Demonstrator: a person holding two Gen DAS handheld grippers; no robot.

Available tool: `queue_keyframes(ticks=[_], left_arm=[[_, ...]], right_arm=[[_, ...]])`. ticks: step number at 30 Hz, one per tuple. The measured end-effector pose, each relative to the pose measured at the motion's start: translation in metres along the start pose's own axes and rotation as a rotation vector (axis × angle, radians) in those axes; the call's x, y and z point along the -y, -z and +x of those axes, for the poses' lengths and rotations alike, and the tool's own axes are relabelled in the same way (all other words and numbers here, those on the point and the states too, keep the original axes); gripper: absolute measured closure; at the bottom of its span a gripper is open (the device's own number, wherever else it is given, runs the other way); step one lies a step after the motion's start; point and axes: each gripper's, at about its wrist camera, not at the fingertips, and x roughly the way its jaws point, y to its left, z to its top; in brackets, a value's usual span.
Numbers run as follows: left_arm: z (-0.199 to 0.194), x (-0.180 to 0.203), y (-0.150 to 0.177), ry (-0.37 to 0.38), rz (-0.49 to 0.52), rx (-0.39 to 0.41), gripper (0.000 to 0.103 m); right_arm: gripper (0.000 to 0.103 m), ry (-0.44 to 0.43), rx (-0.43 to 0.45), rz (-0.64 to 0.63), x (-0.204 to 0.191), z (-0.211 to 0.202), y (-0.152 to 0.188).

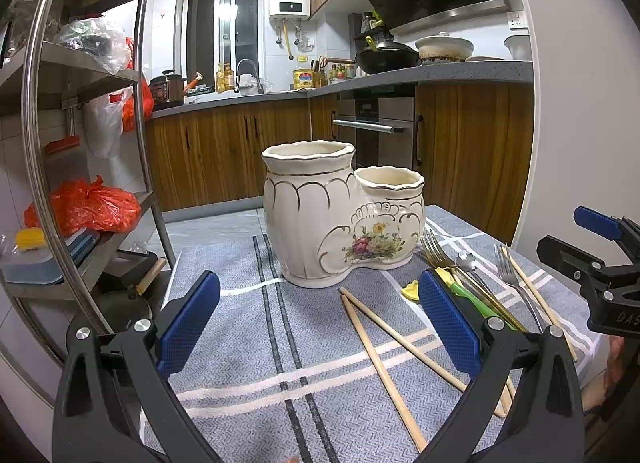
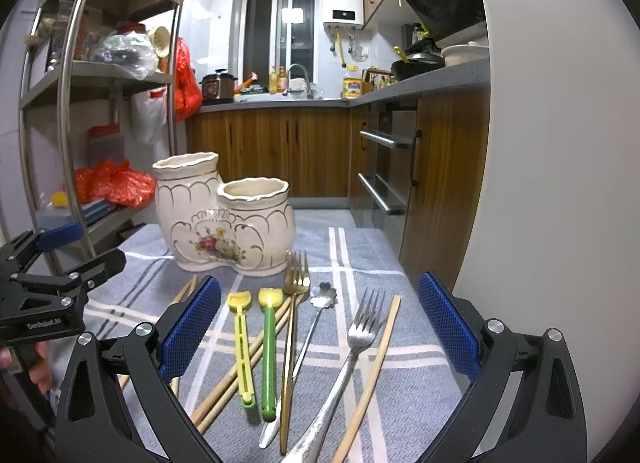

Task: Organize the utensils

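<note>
Left wrist view. My left tongs point(image 1: 318, 319) hung wide open and empty over the grey plaid cloth point(image 1: 248, 343) covering the table. Straight ahead stood the cream ceramic utensil holder point(image 1: 340, 219), upright, its tall compartment on the left and its short one on the right; no utensil rose above either rim, though their insides were hidden from me. I judged it stood at the far side of the cloth so that both mouths stayed reachable from my side. A crossed pair of wooden chopsticks point(image 1: 384, 351) lay between the holder and the tongs' right pad. Behind that pad lay the gold fork point(image 1: 436, 253) and a green-handled tool point(image 1: 472, 295), partly hidden. Further right lay the steel fork point(image 1: 510, 271) beside a single chopstick point(image 1: 536, 295). My right tongs point(image 1: 576, 231) showed at the frame's right edge.

Right wrist view. The right tongs point(image 2: 318, 327) were likewise spread fully apart and held nothing, poised above the loose utensils. These lay flat, heads toward the holder point(image 2: 224, 223): a yellow scoop point(image 2: 242, 347), a green-handled scoop point(image 2: 269, 351), the gold fork point(image 2: 294, 303), a small flower-bowled spoon point(image 2: 320, 307), the steel fork point(image 2: 356, 343) and a flat bamboo stick point(image 2: 376, 375). Two chopsticks point(image 2: 240, 375) passed under the scoops. My left tongs point(image 2: 80, 247) sat at the left edge.

Judgement: sorting had not visibly begun. The handles pointed toward me, which favoured a grasp near the handle end and a tip-up insertion. The overlapping pieces risked dragging neighbours along.
</note>
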Motion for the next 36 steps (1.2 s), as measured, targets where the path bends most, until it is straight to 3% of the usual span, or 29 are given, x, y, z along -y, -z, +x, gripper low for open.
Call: queue_keyframes(ticks=[36], left_arm=[[0.0030,0.0038,-0.0001,0.000,0.005,-0.002,0.005]], right_arm=[[0.005,0.002,-0.001,-0.002,0.0007,0.0007,0.0005]])
